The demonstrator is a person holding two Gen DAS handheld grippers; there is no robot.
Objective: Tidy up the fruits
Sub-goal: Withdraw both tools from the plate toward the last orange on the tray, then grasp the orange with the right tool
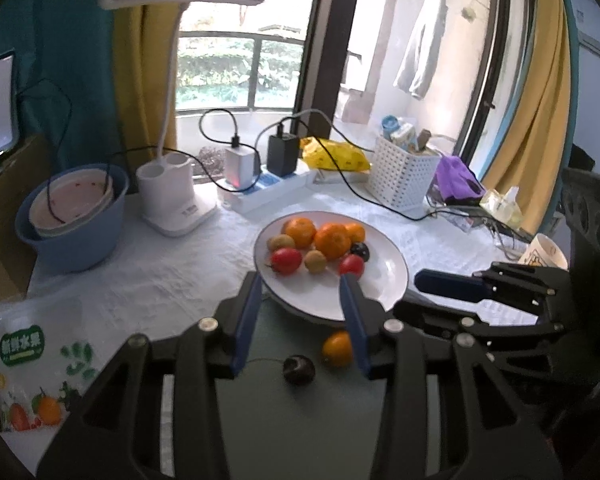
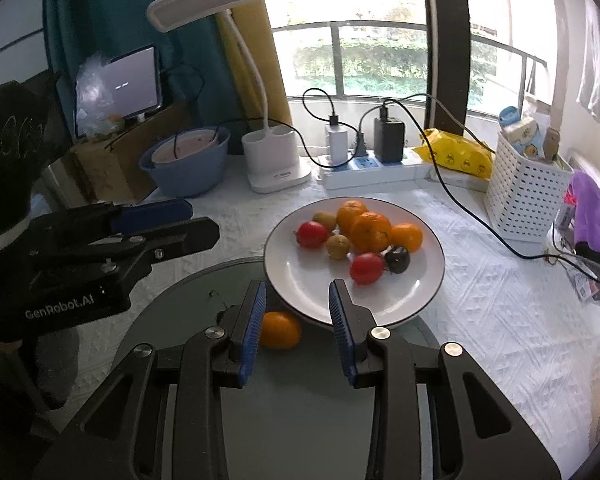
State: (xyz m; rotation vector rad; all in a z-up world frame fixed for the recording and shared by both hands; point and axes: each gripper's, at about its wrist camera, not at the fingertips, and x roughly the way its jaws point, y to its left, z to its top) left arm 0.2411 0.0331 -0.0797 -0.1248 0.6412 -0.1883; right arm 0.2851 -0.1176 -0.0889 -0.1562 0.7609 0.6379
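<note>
Sorting looks early from my seat: most fruit sits heaped on the plate (image 2: 416, 300), while one orange (image 1: 337, 349) and a dark plum (image 1: 299, 368) lie on the glass tray (image 2: 300, 420) on the worktop. Left tongs (image 1: 302, 318) spread, empty; right tongs (image 2: 298, 330) narrow, empty.

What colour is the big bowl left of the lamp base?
Light blue bowl, clearest in the left wrist view.
</note>
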